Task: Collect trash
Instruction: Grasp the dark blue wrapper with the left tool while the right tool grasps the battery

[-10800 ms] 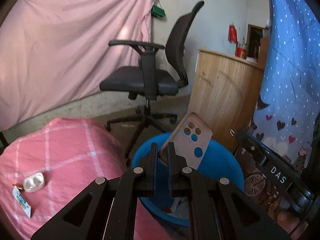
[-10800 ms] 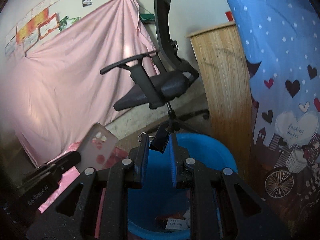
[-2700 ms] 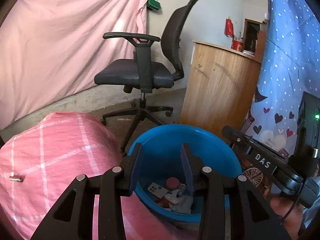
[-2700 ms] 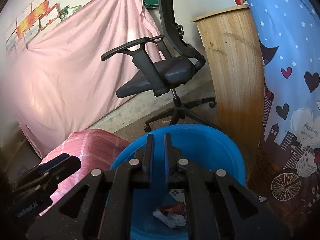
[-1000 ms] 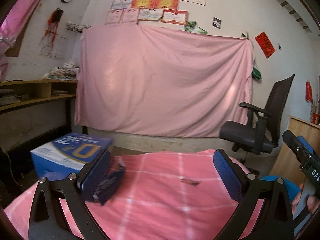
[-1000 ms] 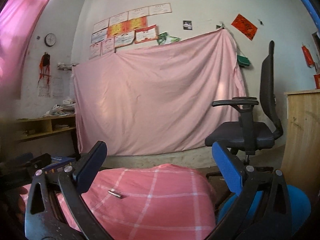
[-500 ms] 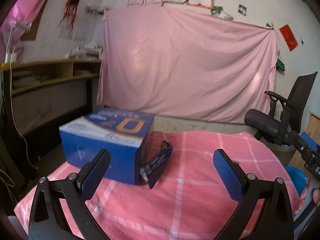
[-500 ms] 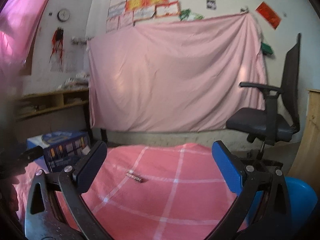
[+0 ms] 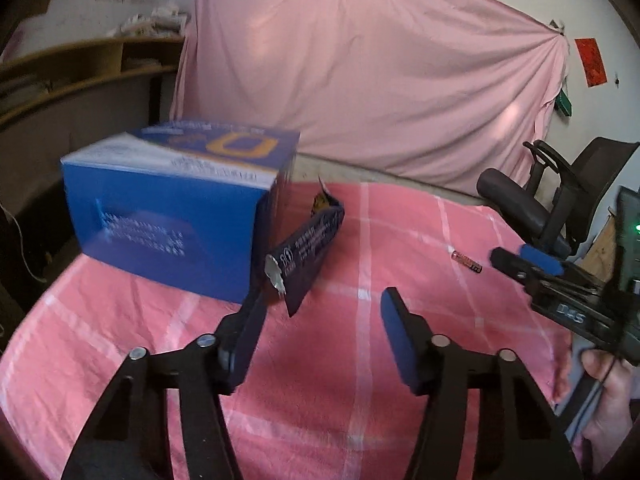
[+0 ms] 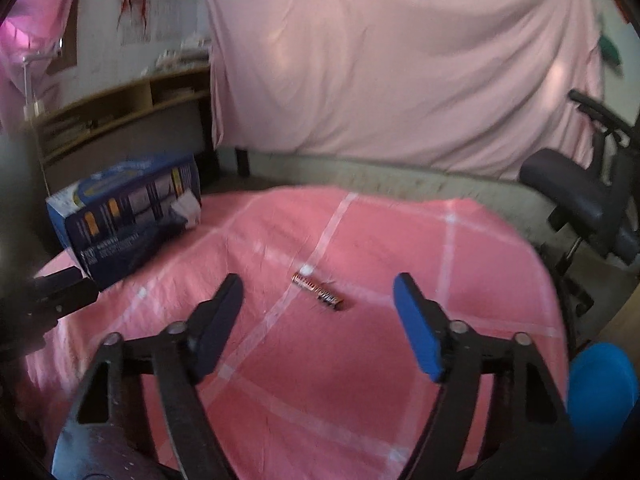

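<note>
A dark blue wrapper [image 9: 310, 242] with a torn silver end leans against a blue box [image 9: 176, 216] on the pink checked cloth [image 9: 360, 400]. My left gripper [image 9: 322, 310] hovers just before the wrapper's lower corner, its jaws closing and the pads clear of it. A small battery [image 10: 319, 292] lies flat on the cloth [image 10: 400, 392]. My right gripper [image 10: 318, 285] hangs over it with jaws wide and closing, one finger on each side and neither touching. The right gripper [image 9: 520, 262] also shows at the right of the left wrist view, near the battery [image 9: 467, 261].
The blue box [image 10: 128, 216] stands at the cloth's far left. A blue bin [image 10: 604, 392] sits low beyond the table's right edge. A black office chair [image 10: 580, 196] stands behind it. A pink sheet [image 10: 400, 60] covers the back wall, with shelves [image 10: 120, 112] at left.
Both grippers have tipped down and come closer to the table. The left jaws have narrowed a lot near the wrapper. The right jaws have narrowed slightly over the battery.
</note>
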